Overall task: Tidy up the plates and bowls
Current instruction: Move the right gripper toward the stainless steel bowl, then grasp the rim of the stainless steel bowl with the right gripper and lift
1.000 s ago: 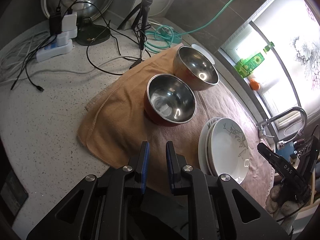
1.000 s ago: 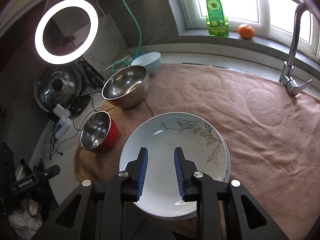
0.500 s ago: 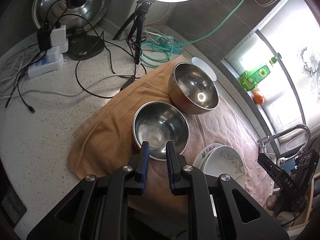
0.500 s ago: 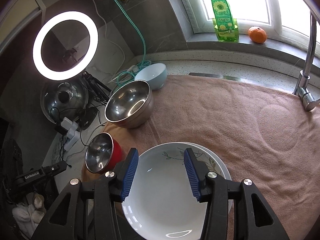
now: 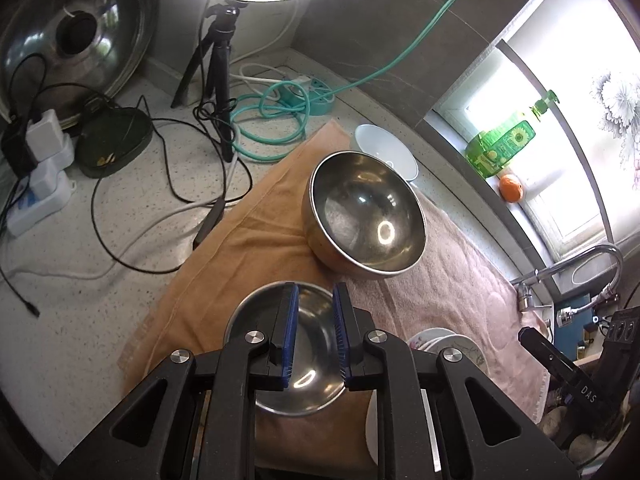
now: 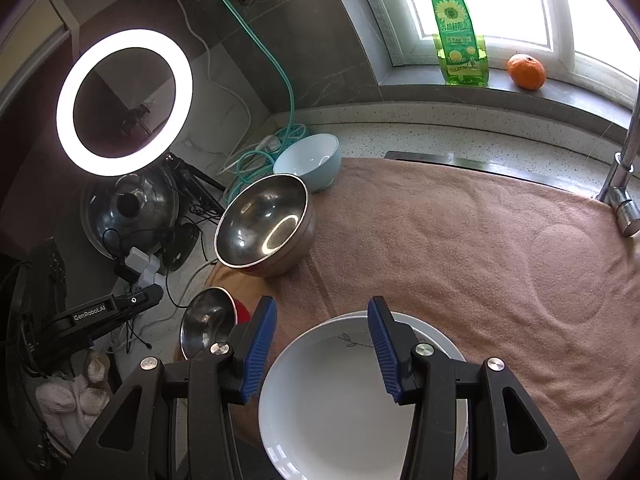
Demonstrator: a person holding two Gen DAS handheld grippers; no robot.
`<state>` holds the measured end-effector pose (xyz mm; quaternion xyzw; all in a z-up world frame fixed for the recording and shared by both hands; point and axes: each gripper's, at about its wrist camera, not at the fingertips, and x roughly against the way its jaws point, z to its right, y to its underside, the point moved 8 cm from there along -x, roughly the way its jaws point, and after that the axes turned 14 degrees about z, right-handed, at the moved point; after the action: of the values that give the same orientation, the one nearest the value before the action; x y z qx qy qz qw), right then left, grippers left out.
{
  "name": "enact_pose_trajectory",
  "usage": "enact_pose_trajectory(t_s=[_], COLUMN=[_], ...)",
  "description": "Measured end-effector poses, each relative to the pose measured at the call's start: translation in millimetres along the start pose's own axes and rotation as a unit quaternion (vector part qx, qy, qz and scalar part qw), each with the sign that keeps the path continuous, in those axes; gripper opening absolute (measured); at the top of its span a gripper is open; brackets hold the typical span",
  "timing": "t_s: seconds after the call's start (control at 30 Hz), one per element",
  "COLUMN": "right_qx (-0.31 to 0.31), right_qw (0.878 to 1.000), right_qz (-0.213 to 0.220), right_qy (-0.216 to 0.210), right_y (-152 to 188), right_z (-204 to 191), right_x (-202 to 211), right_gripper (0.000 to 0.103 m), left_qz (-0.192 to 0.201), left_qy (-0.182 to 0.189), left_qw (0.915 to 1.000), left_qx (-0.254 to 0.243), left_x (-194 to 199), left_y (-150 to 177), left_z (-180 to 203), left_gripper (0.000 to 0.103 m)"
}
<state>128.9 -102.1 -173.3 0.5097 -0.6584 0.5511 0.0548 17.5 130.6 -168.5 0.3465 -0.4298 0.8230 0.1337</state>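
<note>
Two claws worked over the towel-covered desk (image 6: pixel 460 248). The left claw (image 5: pixel 314 336) hung over the small steel bowl (image 5: pixel 316 320) with the red outside, its blue pads nearly together and gripping nothing; the bowl's hollow showed through the narrow gap. The right claw (image 6: pixel 322 346) stood partly spread above the stacked white plates (image 6: pixel 340 392), with nothing pressed between its pads.

Nesting that small bowl into the large steel bowl (image 5: pixel 366 216) looked like the step in hand. For a good grip the left claw would probably need to spread first, then take the rim with one pad inside and one outside; polished steel is slippery, so a shallow bite might let it swing. Lowering it straight into the larger bowl should avoid a rim-on-rim knock.

The large bowl sat just beyond the small one, near the towel's back edge, with a pale blue bowl (image 6: pixel 310 162) close behind it. Cables (image 5: pixel 168 184) and a tripod (image 5: pixel 218 72) crowded the bare desk to the left, so that side offered little room. Rightward, the towel lay open up to the tap (image 6: pixel 624 184), and the plates rested near its front edge, beside the small bowl.
</note>
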Motion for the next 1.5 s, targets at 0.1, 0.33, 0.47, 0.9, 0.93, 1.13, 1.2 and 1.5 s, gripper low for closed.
enact_pose_trajectory(t_s=[0.1,0.33,0.47,0.9,0.93,1.13,1.2,1.5], right_qx=[-0.011,-0.051,-0.09,-0.141,-0.141,-0.143,-0.145,-0.157], right_qw=[1.0,0.998,0.996,0.988,0.988,0.987,0.986,0.984], right_qz=[0.008,0.014,-0.001,-0.037,-0.038,-0.048,-0.049,-0.061], right_qy=[0.014,0.032,0.03,0.043,0.045,0.059,0.062,0.063], right_y=[-7,-12,-11,-12,-12,-10,-10,-2], right_z=[-8,-27,-31,-32,-32,-24,-21,-17], right_x=[-7,-38,-63,-123,-125,-135,-137,-151], right_gripper=[0.043,0.037,0.029,0.025,0.025,0.021,0.02,0.014], left_qz=[-0.019,-0.054,-0.071,-0.085,-0.087,-0.093,-0.096,-0.103], left_qy=[0.018,0.044,0.055,0.07,0.072,0.073,0.073,0.069], left_qw=[0.9996,0.9963,0.9941,0.9921,0.9918,0.9909,0.9906,0.99], left_qx=[-0.013,-0.049,-0.062,-0.06,-0.06,-0.064,-0.064,-0.067], left_x=[-19,-59,-78,-109,-110,-117,-120,-126], left_y=[-11,-29,-31,-49,-48,-46,-45,-40], left_z=[-1,-4,-5,-9,-9,-5,-5,-6], left_gripper=[0.016,0.016,0.016,0.016,0.016,0.016,0.016,0.016])
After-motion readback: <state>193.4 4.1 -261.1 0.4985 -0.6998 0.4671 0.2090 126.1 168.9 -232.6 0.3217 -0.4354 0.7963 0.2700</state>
